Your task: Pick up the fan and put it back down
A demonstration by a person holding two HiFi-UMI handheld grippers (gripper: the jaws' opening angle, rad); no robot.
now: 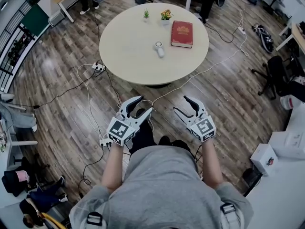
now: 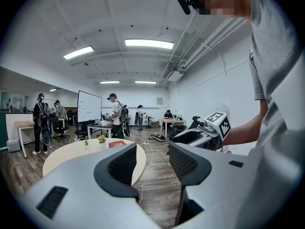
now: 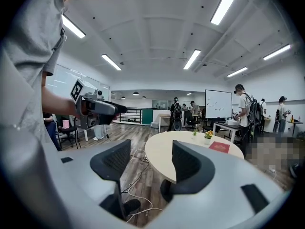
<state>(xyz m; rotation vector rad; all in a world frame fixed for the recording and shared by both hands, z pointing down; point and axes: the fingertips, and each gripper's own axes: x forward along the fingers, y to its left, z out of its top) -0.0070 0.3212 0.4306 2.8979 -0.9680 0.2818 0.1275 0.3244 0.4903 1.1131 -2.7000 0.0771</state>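
Okay, both tools are up in front of my waist and nothing is in either one. My left gripper has its jaws standing well apart, with only floor and cable showing through the gap. My right gripper is the same: jaws wide, bare, no contact with anything.

The fan lies out ahead of both grippers on the round table, past the near rim and roughly on the line that runs between my two tools. It is well out of reach from here. Just beyond it and off toward my right gripper's side lies a red book, and two small potted plants stand further back still.

The fan is small and white, and I'd guess it's a light plastic hand fan: a rounder head with a short stem, lying flat. It should be stiff enough to pinch, though probably smooth and a bit slippery. I'd also treat the head as the delicate part. My plan is to take it across the stem, jaws to either side, and not to squeeze the head. The weight shouldn't trouble one gripper.

As for my pose, my elbows are bent, forearms reaching forward, the grippers side by side and apart from each other. Both are tipped only slightly downward, noses aimed at the table edge and hanging over the wooden floor.
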